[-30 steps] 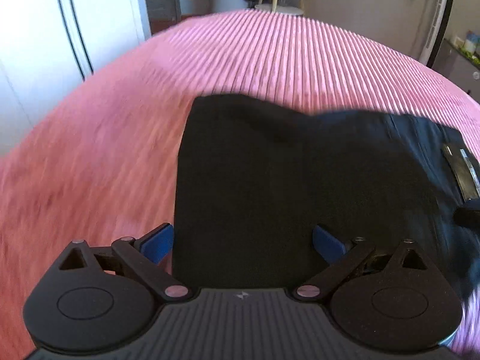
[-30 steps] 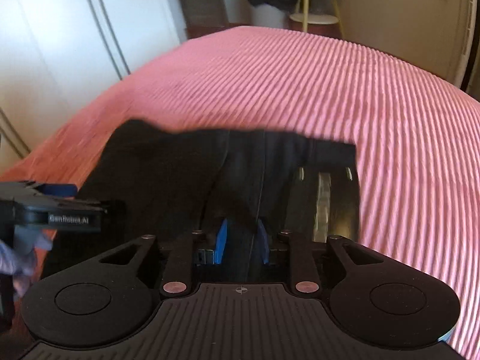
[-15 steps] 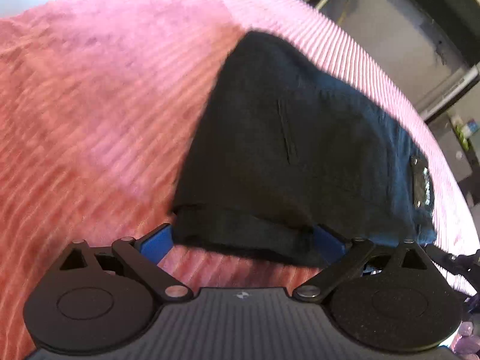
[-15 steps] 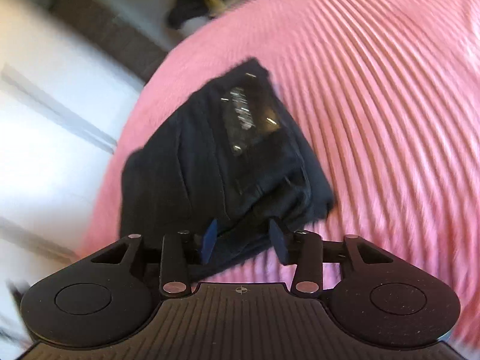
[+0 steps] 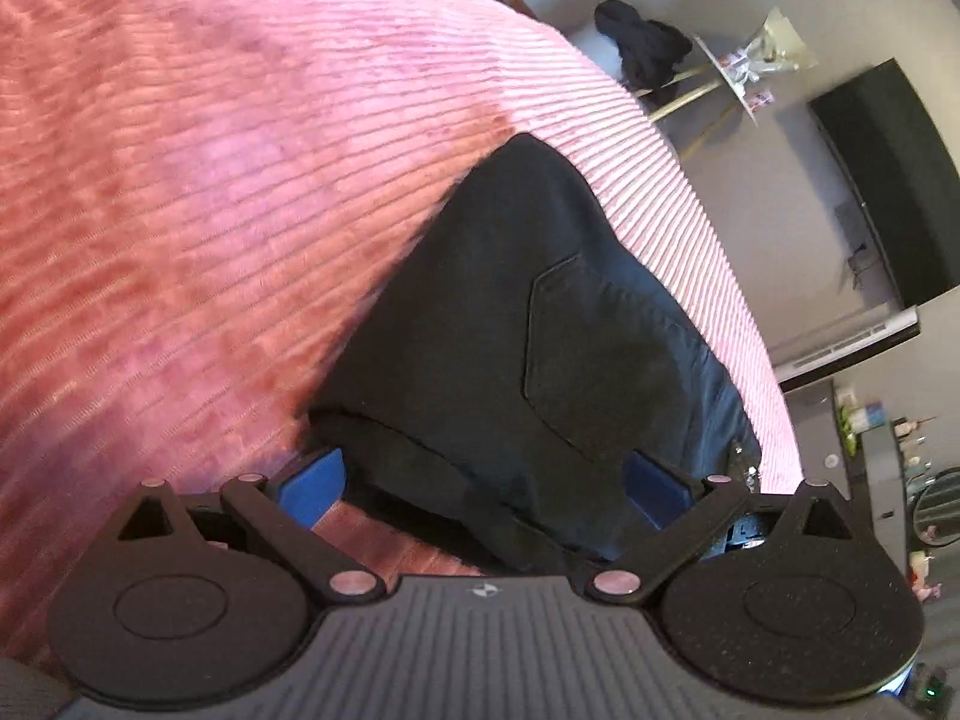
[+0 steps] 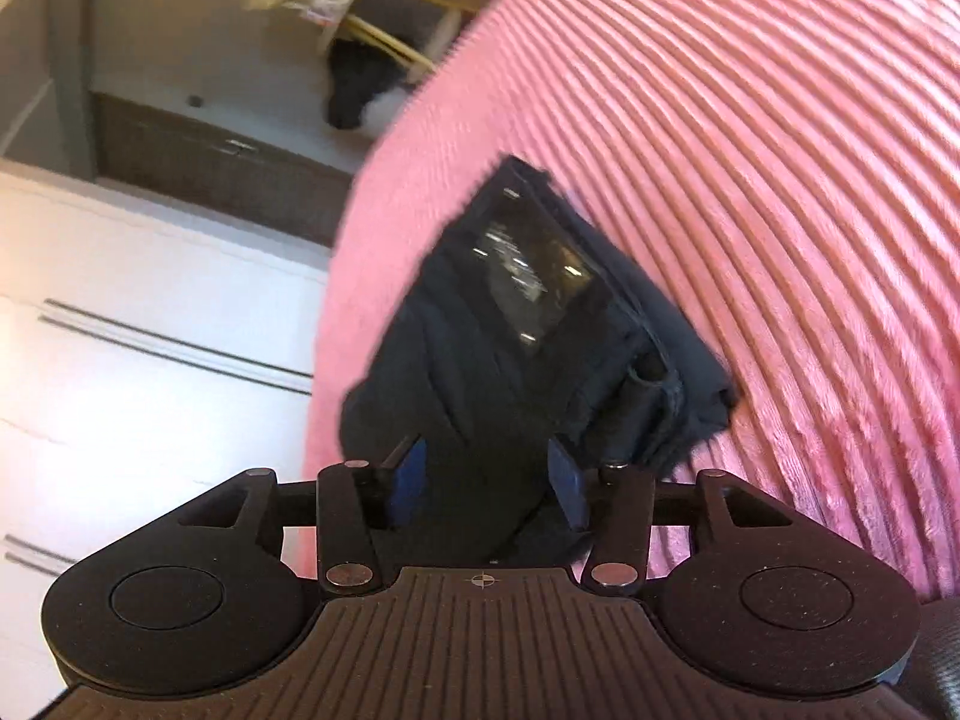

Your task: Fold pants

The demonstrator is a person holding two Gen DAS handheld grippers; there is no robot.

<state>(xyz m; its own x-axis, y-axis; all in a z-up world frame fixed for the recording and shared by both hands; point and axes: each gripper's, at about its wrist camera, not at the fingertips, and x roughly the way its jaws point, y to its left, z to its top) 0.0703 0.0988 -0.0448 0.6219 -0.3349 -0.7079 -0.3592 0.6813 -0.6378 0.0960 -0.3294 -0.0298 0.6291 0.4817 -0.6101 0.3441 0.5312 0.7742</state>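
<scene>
The black pants [image 5: 528, 324] lie folded into a compact stack on the pink ribbed bedspread [image 5: 210, 180]; a back pocket faces up. My left gripper [image 5: 486, 480] is open, its blue pads [image 5: 315, 477] wide apart on either side of the stack's near edge. In the right wrist view the pants [image 6: 498, 348] show a shiny label patch [image 6: 534, 267] near the waistband. My right gripper [image 6: 486, 480] is open, its blue pads [image 6: 411, 477] on either side of the stack's near end with cloth between them.
The pink bedspread [image 6: 750, 180] fills most of both views. White wardrobe doors [image 6: 120, 360] stand beside the bed. A stool with dark clothes [image 5: 648, 54] and a dark screen [image 5: 882, 180] stand past the bed's far end.
Both grippers have tilted and swung around the stack. My right gripper was nearly shut on a cloth fold one second ago and has opened wider since. The pants lie still.
</scene>
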